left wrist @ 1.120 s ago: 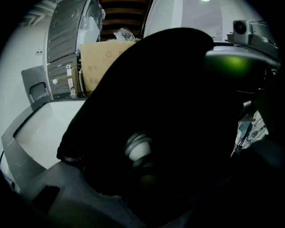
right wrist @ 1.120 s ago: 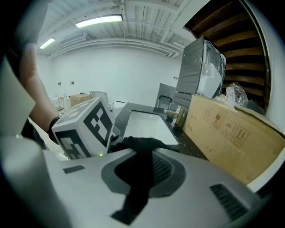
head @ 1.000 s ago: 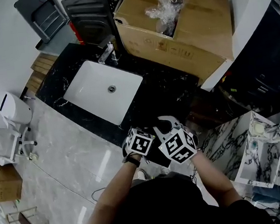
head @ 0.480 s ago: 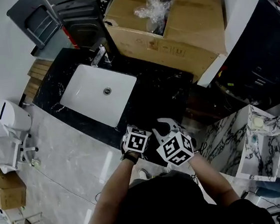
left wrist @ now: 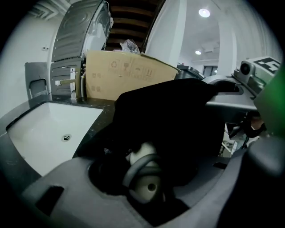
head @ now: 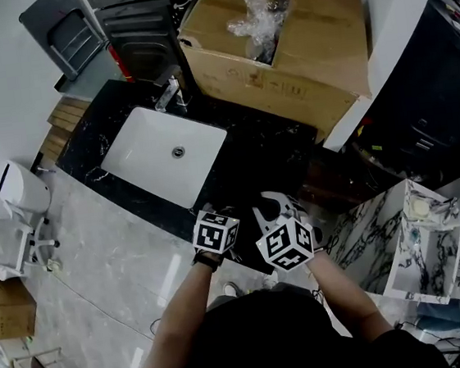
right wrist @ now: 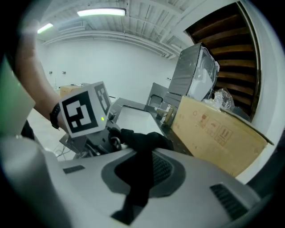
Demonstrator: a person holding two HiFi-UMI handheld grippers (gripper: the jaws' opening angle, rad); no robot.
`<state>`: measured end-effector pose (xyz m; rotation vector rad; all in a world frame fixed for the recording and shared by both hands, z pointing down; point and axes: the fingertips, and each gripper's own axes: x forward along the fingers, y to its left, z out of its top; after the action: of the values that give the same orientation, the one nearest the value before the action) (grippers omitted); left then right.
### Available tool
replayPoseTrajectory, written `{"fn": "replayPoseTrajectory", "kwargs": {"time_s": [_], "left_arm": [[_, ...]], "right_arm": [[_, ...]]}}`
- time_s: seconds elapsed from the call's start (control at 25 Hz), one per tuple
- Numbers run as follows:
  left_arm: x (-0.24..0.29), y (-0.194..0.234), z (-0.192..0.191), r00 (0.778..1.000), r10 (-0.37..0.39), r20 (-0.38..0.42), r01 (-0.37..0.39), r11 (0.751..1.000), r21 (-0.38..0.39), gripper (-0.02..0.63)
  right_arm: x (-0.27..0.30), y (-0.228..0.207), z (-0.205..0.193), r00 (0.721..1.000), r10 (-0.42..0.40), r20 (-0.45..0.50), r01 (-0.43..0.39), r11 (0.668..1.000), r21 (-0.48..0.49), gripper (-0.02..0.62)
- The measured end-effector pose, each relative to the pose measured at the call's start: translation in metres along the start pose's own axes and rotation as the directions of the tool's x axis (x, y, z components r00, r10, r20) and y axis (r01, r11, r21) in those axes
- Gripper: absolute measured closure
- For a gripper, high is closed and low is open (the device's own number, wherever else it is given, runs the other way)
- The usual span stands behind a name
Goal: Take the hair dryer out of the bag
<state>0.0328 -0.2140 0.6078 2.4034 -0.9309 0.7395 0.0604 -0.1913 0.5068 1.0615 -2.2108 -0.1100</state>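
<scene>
A black cloth bag (left wrist: 173, 120) hangs between my two grippers over the front edge of the black counter (head: 267, 150). My right gripper (right wrist: 138, 178) is shut on a fold of the bag (right wrist: 142, 142), which drapes through its jaws. The hair dryer's pale end (left wrist: 144, 185), with a grey loop (left wrist: 138, 164) over it, sticks out of the bag's mouth. My left gripper (left wrist: 147, 196) has just been closing and now holds that pale end between its jaws. In the head view the marker cubes of the left gripper (head: 215, 232) and right gripper (head: 286, 243) sit side by side.
A white sink (head: 169, 157) with a faucet (head: 172, 95) lies to the left in the counter. A large cardboard box (head: 280, 41) with crumpled plastic stands at the back. A white marbled shelf unit (head: 423, 248) is at the right.
The left gripper's cube has shifted a little left and up, away from the right gripper's cube. The right gripper keeps its hold on the bag.
</scene>
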Motion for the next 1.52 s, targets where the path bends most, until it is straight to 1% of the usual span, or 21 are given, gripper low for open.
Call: {"fn": "replayPoseTrajectory", "kwargs": {"time_s": [0.16, 0.28, 0.48, 0.68, 0.88, 1.0, 1.16, 1.4, 1.52], "left_arm": [[-0.01, -0.009, 0.008, 0.998, -0.04, 0.048, 0.042, 0.998, -0.047, 0.382], [-0.019, -0.015, 0.01, 0.996, -0.065, 0.066, 0.068, 0.997, -0.046, 0.382], [-0.031, -0.02, 0.004, 0.993, -0.096, 0.076, 0.1, 0.994, -0.047, 0.382], [-0.04, -0.027, -0.004, 0.984, -0.149, 0.098, 0.155, 0.986, -0.06, 0.382], [-0.058, -0.035, -0.004, 0.972, -0.196, 0.132, 0.204, 0.978, -0.053, 0.382], [-0.068, -0.038, -0.002, 0.959, -0.227, 0.167, 0.239, 0.969, -0.055, 0.382], [-0.082, -0.043, 0.003, 0.941, -0.262, 0.213, 0.277, 0.96, -0.044, 0.382], [-0.094, -0.067, 0.007, 0.901, -0.355, 0.25, 0.37, 0.929, -0.013, 0.382], [-0.097, -0.073, 0.008, 0.883, -0.381, 0.273, 0.402, 0.915, -0.023, 0.382]], "right_arm": [[0.001, -0.018, 0.003, 0.998, -0.058, 0.004, 0.058, 0.998, -0.01, 0.568], [-0.001, -0.031, 0.007, 0.997, -0.072, 0.013, 0.072, 0.997, -0.007, 0.567], [-0.003, -0.054, 0.015, 0.996, -0.091, 0.008, 0.092, 0.995, -0.032, 0.566], [-0.002, -0.066, 0.011, 0.998, -0.066, -0.008, 0.065, 0.998, -0.008, 0.566], [-0.006, -0.069, 0.015, 1.0, 0.013, 0.012, -0.013, 0.998, 0.067, 0.566], [-0.006, -0.068, 0.015, 0.999, 0.04, 0.016, -0.041, 0.996, 0.075, 0.566], [-0.005, -0.063, 0.017, 0.995, 0.085, 0.057, -0.09, 0.99, 0.105, 0.566], [-0.005, -0.071, 0.014, 0.996, 0.058, 0.067, -0.067, 0.988, 0.137, 0.569], [-0.002, -0.078, 0.011, 0.996, 0.037, 0.08, -0.049, 0.987, 0.153, 0.569]]}}
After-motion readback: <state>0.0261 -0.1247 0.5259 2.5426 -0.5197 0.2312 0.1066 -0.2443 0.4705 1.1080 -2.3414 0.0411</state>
